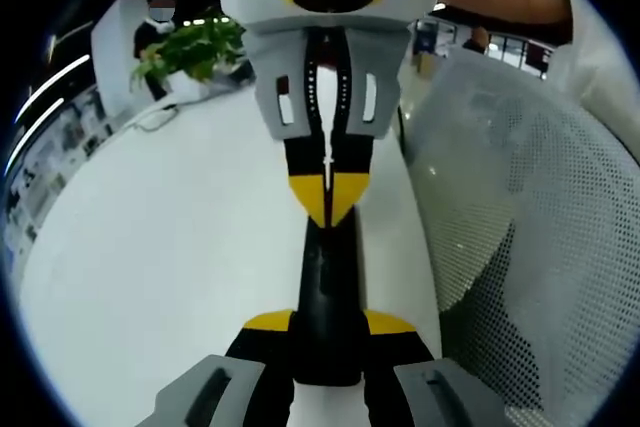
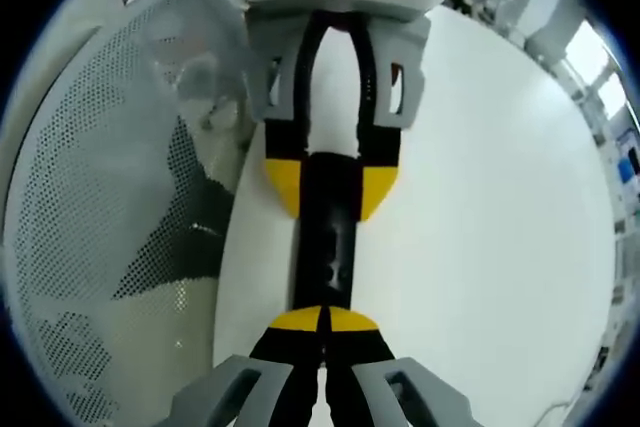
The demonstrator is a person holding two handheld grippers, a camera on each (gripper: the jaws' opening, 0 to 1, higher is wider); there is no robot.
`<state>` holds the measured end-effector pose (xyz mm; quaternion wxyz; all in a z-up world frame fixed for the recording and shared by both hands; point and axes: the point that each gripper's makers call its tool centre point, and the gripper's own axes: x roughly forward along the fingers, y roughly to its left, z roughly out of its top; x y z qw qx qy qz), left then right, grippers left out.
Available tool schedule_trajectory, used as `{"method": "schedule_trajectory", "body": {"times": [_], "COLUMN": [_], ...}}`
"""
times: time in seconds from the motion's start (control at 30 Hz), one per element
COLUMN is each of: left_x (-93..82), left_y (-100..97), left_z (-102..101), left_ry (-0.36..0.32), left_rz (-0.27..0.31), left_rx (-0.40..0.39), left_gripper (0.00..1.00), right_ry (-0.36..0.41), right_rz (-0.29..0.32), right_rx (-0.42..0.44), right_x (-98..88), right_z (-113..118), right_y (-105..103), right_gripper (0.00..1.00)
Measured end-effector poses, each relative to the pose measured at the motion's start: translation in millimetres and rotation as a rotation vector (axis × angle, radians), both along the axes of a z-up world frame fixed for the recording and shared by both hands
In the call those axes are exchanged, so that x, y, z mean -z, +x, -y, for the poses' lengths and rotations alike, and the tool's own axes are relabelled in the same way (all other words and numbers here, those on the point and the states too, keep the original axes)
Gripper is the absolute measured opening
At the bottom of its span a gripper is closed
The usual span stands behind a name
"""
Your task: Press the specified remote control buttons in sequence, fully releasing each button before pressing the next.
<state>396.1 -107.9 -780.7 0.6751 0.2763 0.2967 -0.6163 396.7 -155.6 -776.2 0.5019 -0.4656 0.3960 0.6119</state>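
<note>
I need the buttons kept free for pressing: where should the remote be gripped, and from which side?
Take the remote by its long edges at one end, coming in along its length, as the left gripper does. It is slim and straight-sided, and the top is left open to the shut right gripper.

A white tabletop (image 1: 170, 277) spreads wide and curves away. A white perforated mesh chair back (image 1: 520, 217) stands beside its edge. A green leafy plant (image 1: 195, 47) sits at the far side. Bright windows (image 2: 590, 57) glow beyond.
</note>
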Motion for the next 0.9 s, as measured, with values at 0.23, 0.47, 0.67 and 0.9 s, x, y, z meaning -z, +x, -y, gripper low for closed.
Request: {"method": "schedule_trajectory", "body": {"times": [0.23,0.47,0.67,0.9], "left_x": [-0.4,-1.2,-2.0,-1.9], "left_y": [0.5,0.8,0.5,0.6], "left_z": [0,1,1,0], "left_ry": [0.002,-0.003,-0.006,-0.005], "left_rz": [0.0,0.0,0.001,0.003], "left_rx": [0.003,0.0,-0.001,-0.001], "left_gripper": [0.24,0.24,0.24,0.24], "right_ry": [0.007,0.034,0.057,0.054], "right_rz": [-0.007,-0.008,0.01,0.017], "right_rx": [0.003,0.01,-0.001,-0.01], "right_x": [-1.2,-8.5,-20.1,-23.2], "right_z": [0,-4,-13,-16], "right_y": [1,5,10,14], "right_gripper": [0.0,0.0,0.0,0.0]}}
